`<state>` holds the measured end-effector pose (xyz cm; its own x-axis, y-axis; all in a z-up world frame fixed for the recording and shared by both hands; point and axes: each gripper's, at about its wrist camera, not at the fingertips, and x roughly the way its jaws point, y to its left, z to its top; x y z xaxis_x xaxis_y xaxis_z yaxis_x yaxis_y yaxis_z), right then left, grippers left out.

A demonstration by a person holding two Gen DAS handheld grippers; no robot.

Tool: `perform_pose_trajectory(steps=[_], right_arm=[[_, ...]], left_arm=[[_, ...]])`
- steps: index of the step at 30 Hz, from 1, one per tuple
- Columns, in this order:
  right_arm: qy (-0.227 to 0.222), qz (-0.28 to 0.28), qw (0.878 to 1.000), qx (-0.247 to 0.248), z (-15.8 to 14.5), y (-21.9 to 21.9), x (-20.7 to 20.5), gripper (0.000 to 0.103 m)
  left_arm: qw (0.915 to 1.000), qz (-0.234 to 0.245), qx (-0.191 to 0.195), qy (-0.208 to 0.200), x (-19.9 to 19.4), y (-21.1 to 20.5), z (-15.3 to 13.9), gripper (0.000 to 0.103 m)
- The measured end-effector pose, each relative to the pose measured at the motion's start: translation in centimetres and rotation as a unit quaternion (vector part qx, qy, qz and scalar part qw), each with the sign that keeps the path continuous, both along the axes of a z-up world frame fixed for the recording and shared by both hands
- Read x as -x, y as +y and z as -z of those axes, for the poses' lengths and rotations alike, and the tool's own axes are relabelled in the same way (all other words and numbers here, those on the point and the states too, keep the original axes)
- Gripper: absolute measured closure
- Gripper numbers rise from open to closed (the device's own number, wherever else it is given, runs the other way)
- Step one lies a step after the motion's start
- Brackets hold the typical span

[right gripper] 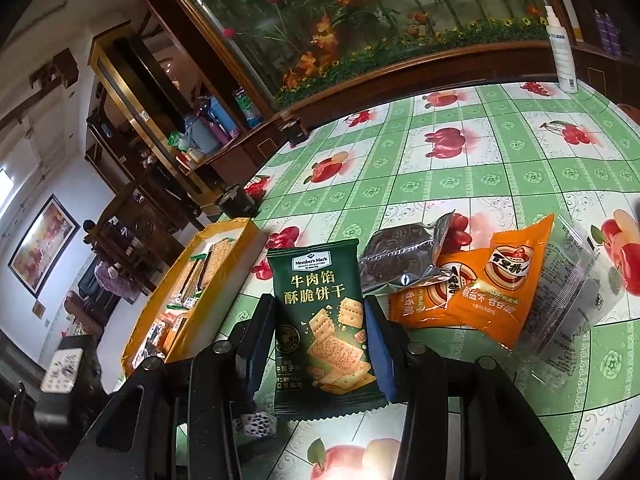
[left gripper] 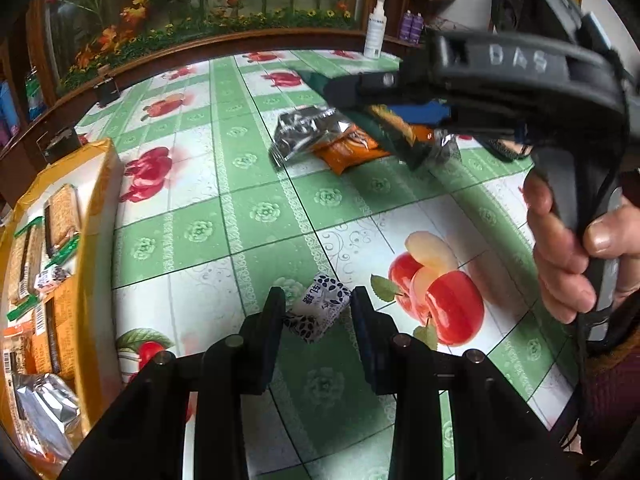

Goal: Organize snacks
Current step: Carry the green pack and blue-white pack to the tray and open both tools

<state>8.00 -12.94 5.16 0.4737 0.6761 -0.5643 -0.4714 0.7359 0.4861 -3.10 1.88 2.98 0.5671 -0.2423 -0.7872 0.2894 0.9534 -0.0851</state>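
Clamping a small wrapped candy (left gripper: pixel 320 312), the left gripper (left gripper: pixel 318 308) has its jaws fully closed on the wrapper, low over the tablecloth (left gripper: pixel 248 184). The right gripper (right gripper: pixel 320 320) sits part open around a green cracker pack (right gripper: pixel 320 328), pads pressing both long edges, so the pack is held with its long axis running away from the camera along the fingers. A hand (left gripper: pixel 568 256) grips that tool's handle, visible on the right of the left view. Destination is judged to be the yellow box (left gripper: pixel 100 216), already holding sesame bars and other packets; it lies to the left of both grippers, long axis running away from the cameras. The left gripper looks nearer to it, so the candy likely goes in first with a sideways move left and a lift over the box wall. Remaining on the cloth, beyond and right of the right gripper: a dark foil-edged pack (right gripper: pixel 404 256), two orange packs (right gripper: pixel 480 288) overlapping, and a clear pack (right gripper: pixel 572 292) touching them. A spray bottle (right gripper: pixel 562 48) stands well apart at the far edge.
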Motion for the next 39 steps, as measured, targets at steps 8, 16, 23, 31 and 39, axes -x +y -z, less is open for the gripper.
perform_pose_trajectory(steps=[8,16,23,31,39], right_arm=[[0.004,-0.021,1.0,0.003,0.3,2.3,0.6,0.055],[0.004,-0.062,0.998,0.011,0.4,6.9,2.5,0.055],[0.003,-0.086,0.996,0.014,0.1,10.6,3.4,0.055],[-0.01,-0.123,0.992,0.019,-1.4,16.7,4.2,0.055],[-0.005,-0.122,0.991,0.047,0.0,23.4,3.2,0.055]], left_arm=[[0.9989,-0.024,0.025,-0.032,1.4,2.9,-2.8,0.07],[0.9945,-0.077,0.047,-0.052,2.7,8.3,-4.3,0.07],[0.9874,-0.132,0.064,-0.061,3.4,13.7,-4.6,0.07],[0.976,-0.195,0.078,-0.057,3.4,19.2,-3.4,0.07],[0.9716,-0.223,0.064,-0.047,3.2,20.7,-1.2,0.07]])
